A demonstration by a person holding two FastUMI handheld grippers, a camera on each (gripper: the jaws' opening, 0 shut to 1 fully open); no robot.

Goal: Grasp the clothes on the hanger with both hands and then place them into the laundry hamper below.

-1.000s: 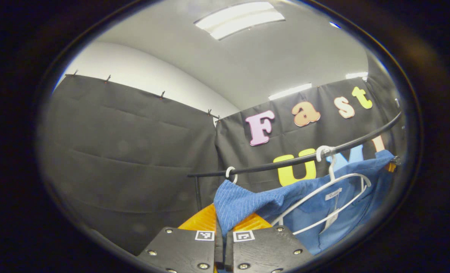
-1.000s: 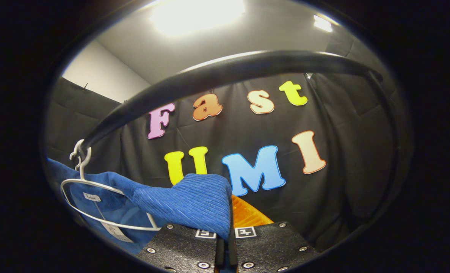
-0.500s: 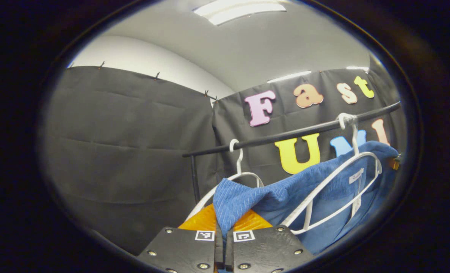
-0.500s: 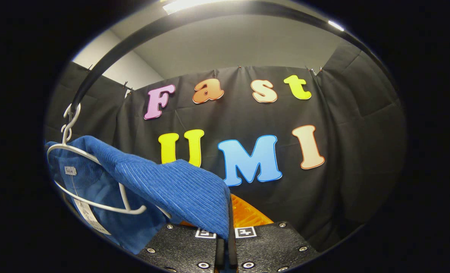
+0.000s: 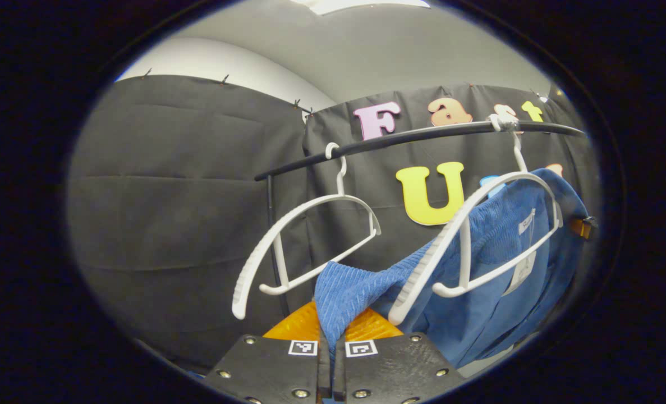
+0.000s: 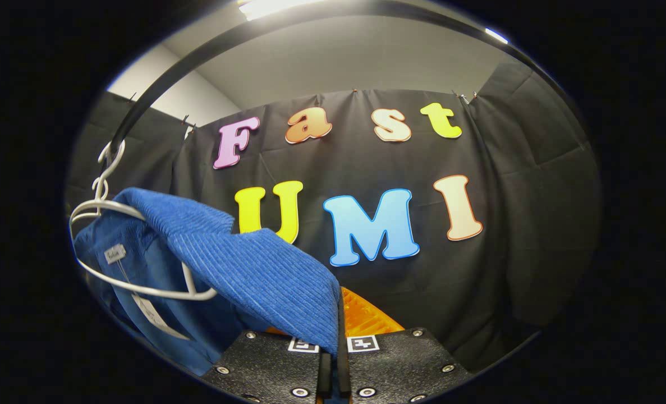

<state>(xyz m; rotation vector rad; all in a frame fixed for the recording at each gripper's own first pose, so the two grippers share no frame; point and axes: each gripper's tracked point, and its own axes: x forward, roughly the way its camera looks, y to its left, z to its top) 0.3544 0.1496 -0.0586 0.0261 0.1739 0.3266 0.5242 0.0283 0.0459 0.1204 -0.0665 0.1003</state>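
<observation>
Garment: blue, ribbed stripe texture on the outer face, smoother blue inside, white neck tag. Hangers: white. Rail: black. Booth wall cloth: black.

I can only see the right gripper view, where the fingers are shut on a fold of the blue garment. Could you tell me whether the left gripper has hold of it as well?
Observer: Yes. In the left gripper view the left gripper is shut on another fold of the blue garment.
Operator: Thank you. Is the garment off the hanger on that side?
Observer: The near arm of its white hanger is bare; the cloth hangs below it, while the far arm is covered.
Operator: Is anything else on the rail?
Observer: An empty white hanger hangs on the rail, beside the garment's hanger and apart from it.
</observation>
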